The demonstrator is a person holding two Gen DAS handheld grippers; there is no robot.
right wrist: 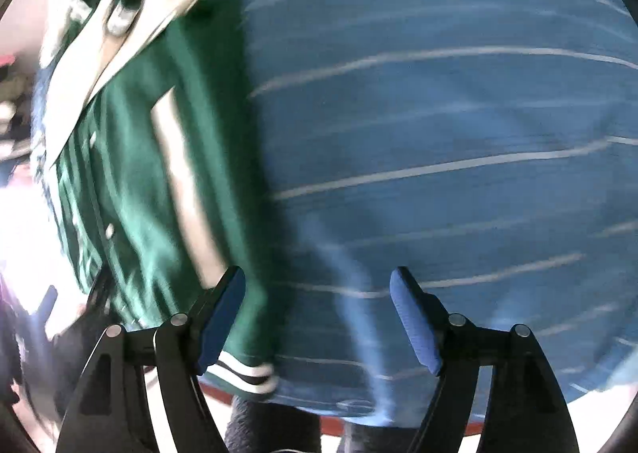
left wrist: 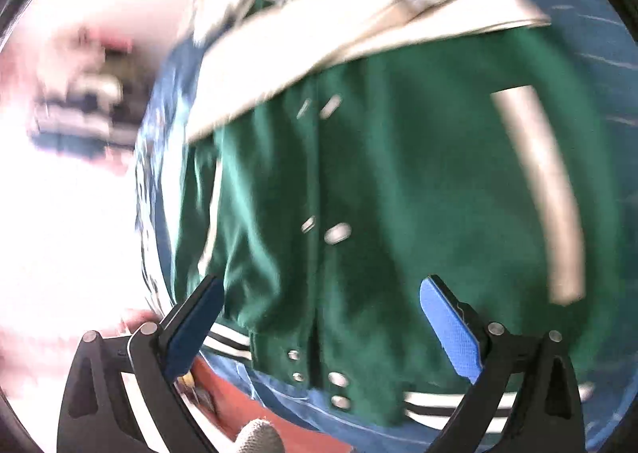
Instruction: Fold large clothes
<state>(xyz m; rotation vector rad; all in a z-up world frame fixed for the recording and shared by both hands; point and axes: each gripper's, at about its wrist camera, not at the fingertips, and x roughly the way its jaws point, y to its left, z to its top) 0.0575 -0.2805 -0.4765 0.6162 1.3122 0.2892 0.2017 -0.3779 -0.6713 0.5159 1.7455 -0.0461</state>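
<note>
Both views blurred. My left tongs released, hovering over the green jacket, cream sleeve folded across its top. My right tongs released too, above the blue striped sheet beside the jacket's striped hem.

Both views are smeared by motion blur. In the left wrist view, the green jacket has streaked snaps and a cream sleeve whose patches cannot be read. Its striped hem is partly hidden behind the left gripper. The far left is washed out to white, with indistinct dark shapes. In the right wrist view, the blue striped cloth runs off the frame's edges.
</note>
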